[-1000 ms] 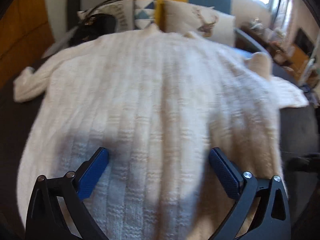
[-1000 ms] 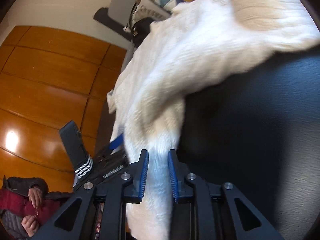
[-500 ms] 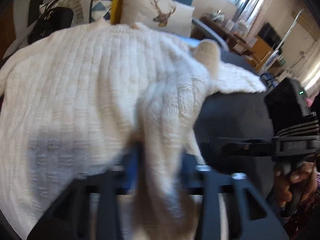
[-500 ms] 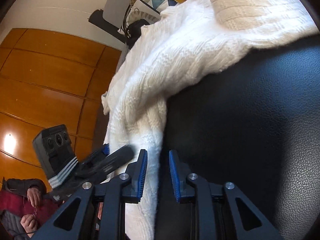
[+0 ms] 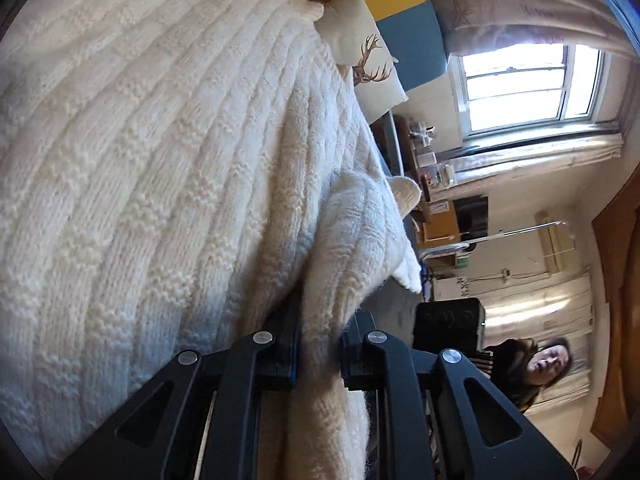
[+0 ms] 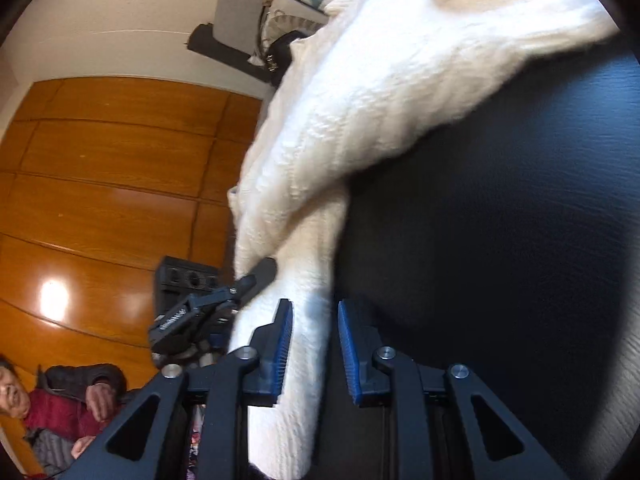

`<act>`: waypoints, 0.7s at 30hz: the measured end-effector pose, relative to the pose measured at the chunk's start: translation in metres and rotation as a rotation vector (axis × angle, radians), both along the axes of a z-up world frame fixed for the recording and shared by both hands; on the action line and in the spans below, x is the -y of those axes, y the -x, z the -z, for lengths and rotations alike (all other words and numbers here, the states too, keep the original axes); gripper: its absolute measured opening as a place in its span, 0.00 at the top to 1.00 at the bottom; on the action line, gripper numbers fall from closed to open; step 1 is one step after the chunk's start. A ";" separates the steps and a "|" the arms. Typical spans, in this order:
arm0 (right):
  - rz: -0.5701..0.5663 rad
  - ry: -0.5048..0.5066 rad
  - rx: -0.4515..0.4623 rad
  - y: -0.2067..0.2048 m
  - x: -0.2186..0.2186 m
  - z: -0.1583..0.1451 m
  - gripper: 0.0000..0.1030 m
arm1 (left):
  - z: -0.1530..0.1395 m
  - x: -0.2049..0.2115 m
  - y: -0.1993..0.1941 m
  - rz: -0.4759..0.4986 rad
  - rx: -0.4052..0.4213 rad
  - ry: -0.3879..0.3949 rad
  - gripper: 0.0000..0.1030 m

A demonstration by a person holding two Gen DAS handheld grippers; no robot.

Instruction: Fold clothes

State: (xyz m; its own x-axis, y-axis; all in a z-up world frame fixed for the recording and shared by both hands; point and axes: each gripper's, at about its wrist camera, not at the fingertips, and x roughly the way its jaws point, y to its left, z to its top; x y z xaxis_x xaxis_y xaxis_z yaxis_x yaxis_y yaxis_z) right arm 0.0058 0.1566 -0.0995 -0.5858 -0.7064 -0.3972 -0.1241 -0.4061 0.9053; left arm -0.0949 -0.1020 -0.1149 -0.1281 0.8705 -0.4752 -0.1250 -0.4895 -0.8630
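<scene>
A cream ribbed knit sweater [image 5: 160, 160] lies spread over a dark leather-like surface [image 6: 500, 240]. My left gripper [image 5: 318, 344] is shut on a bunched fold of its lower edge, and the cloth hangs down between the black fingers. In the right wrist view the sweater [image 6: 380, 100] runs down in a taut strip to my right gripper [image 6: 312, 344], which is shut on that strip between the blue pads [image 6: 282, 344]. The left gripper [image 6: 260, 274] shows there too, pinching the same edge just to the left. One sleeve end [image 5: 406, 194] pokes up beyond the fold.
Cushions, one with a deer print [image 5: 372, 64], and a black handbag [image 6: 280, 52] sit at the sweater's far end. Wooden wall panels [image 6: 100, 180] rise on the left. A person in red [image 6: 60, 400] sits low on the left. Another person [image 5: 540, 364] is below the window [image 5: 520, 88].
My left gripper, open over the sweater a second ago, has shut on its lower edge beside the right gripper and rolled sideways. The right gripper keeps its hold.
</scene>
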 end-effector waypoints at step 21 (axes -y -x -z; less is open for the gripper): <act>-0.292 -0.237 0.045 -0.018 0.050 -0.023 0.69 | 0.005 -0.012 0.002 0.007 -0.109 0.001 0.85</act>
